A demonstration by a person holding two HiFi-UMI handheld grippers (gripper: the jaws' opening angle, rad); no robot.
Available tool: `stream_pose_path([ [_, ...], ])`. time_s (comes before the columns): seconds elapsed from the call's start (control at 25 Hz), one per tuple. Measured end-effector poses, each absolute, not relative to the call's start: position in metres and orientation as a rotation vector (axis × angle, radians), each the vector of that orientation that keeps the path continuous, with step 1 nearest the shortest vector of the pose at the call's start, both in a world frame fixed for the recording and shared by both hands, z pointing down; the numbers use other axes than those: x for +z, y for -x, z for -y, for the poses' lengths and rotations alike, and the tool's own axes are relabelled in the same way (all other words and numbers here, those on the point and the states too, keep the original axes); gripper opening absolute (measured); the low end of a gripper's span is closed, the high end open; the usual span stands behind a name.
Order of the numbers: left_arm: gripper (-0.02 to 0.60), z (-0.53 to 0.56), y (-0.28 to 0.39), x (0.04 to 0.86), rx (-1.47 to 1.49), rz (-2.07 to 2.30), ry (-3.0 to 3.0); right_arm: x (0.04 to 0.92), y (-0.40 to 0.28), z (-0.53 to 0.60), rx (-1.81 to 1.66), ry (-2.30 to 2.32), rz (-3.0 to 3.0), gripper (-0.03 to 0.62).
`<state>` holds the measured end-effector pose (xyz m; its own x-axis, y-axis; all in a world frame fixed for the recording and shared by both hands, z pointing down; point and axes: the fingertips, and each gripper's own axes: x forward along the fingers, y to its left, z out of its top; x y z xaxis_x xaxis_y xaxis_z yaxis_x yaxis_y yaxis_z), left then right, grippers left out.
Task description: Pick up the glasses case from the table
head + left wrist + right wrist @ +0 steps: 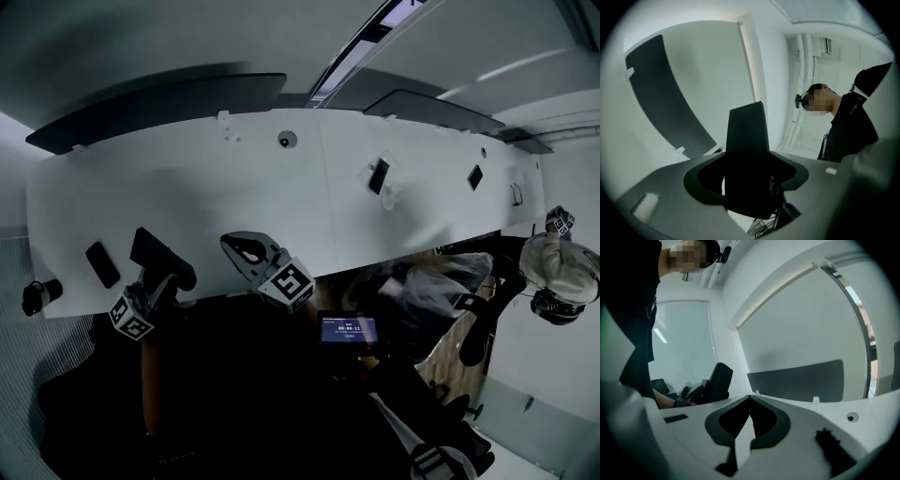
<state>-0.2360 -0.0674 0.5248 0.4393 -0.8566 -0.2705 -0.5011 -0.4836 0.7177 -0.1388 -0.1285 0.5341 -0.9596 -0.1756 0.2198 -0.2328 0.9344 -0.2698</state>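
The black glasses case [156,251] is off the white table [187,187], above its near edge, with my left gripper [159,274] shut on it. In the left gripper view the case [746,131] stands upright between the grey jaws of that gripper [750,157] and hides what lies behind it. My right gripper [236,244] hovers just right of it over the table's front edge, jaws closed tip to tip with nothing in them. In the right gripper view the tips of the right gripper [750,398] meet, and the held case [717,380] shows to the left.
A flat black object [101,264] lies on the table left of the case, and a black round thing [37,295] sits at the left corner. Small devices on stands [379,175] are farther back. A person [555,272] is at the right; a lit screen [349,330] lies below the edge.
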Motion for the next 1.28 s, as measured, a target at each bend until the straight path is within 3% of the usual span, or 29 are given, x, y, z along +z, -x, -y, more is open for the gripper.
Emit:
stream_pose_path([
  [1.28, 0.291, 0.079, 0.237, 0.551, -0.866, 1.125, -2.045, 0.522, 0.148, 0.122, 0.31, -0.176, 2.948, 0.006],
])
